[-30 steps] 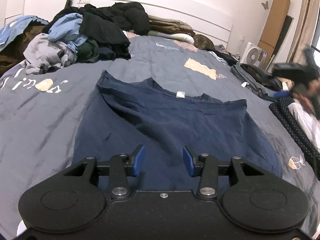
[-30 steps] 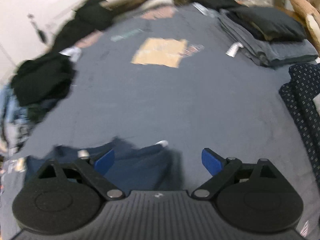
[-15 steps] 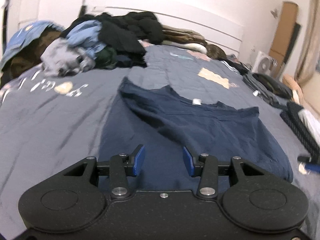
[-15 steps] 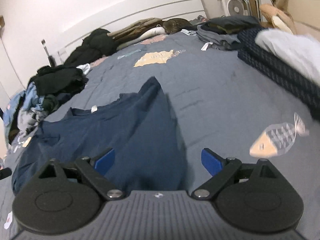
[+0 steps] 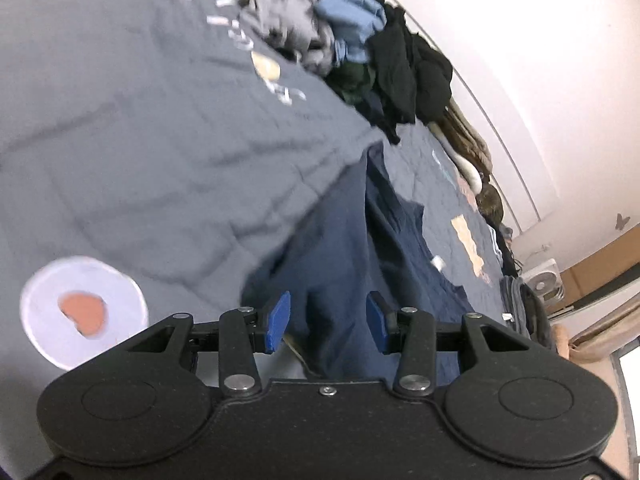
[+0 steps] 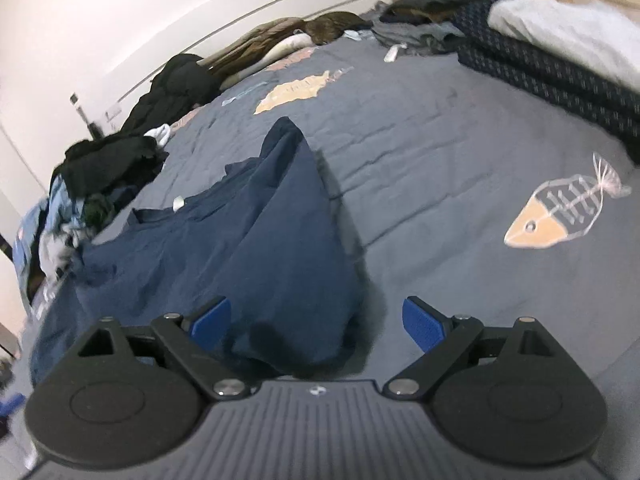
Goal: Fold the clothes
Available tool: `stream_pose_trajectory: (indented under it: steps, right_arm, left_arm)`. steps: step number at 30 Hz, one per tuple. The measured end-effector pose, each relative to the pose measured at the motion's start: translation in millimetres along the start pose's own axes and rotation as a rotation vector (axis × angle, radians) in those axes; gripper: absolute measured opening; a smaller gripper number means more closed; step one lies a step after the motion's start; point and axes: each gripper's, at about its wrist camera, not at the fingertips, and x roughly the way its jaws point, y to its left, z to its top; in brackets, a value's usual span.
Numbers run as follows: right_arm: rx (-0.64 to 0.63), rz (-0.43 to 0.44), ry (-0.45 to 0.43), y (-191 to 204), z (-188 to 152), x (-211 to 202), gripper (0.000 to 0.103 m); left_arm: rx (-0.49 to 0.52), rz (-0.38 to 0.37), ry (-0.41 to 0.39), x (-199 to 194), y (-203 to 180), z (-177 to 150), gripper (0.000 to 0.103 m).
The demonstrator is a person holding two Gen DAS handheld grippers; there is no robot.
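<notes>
A navy blue T-shirt lies spread on the grey bed cover, its white neck label facing up. My left gripper is open and sits low over the shirt's near left hem corner, cloth lying between its blue pads. From the right wrist view the same T-shirt lies rumpled, one sleeve peaked up. There my right gripper is open wide at the shirt's near right hem corner, with the cloth edge between the pads.
A heap of unfolded clothes lies at the bed's head on the left. Folded stacks line the right side of the bed. A fish print marks the cover to the right of the shirt. A white fan stands by the wall.
Both grippers have dropped low to the shirt's near hem, one at each corner. The left one has tilted sharply and swung left. Both stay open.
</notes>
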Motion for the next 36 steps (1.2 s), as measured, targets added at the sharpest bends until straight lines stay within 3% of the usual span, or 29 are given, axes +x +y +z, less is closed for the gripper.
stream_pose_trajectory:
  steps: [2, 3, 5, 16, 18, 22, 25, 27, 28, 32, 36]
  right_arm:
    - [-0.010, -0.001, 0.001, 2, -1, 2, 0.093]
    - [-0.022, -0.006, 0.000, 4, -2, 3, 0.093]
    - [-0.050, -0.019, -0.002, 6, -3, 5, 0.093]
    - [-0.061, -0.041, 0.045, -4, -4, 13, 0.093]
    - [-0.045, -0.035, 0.063, -6, -4, 16, 0.093]
    - [-0.010, -0.007, 0.093, -8, -6, 24, 0.089]
    - [-0.005, 0.012, 0.093, -7, -8, 26, 0.072]
    - [-0.004, 0.020, 0.088, -6, -8, 26, 0.029]
    - [-0.002, 0.016, 0.086, -6, -8, 26, 0.023]
    - [-0.040, 0.021, 0.041, -1, -8, 22, 0.008]
    - [-0.101, 0.027, -0.045, 7, -2, 8, 0.005]
  left_arm:
    - [-0.007, -0.007, 0.020, 7, -1, -2, 0.042]
    - [0.052, 0.020, 0.022, 8, -6, -3, 0.042]
    - [0.268, 0.119, 0.011, 8, -23, -1, 0.042]
    - [0.556, 0.129, 0.104, 34, -34, 0, 0.041]
    - [0.608, 0.130, 0.121, 39, -36, 0, 0.025]
    - [0.632, 0.127, 0.149, 37, -34, -2, 0.013]
    - [0.634, 0.122, 0.161, 34, -33, -1, 0.010]
    - [0.640, 0.121, 0.164, 34, -34, 0, 0.007]
    - [0.646, 0.122, 0.165, 33, -34, 1, 0.007]
    - [0.662, 0.104, 0.153, 26, -36, 9, 0.005]
    - [0.710, 0.068, 0.105, 6, -44, 19, 0.005]
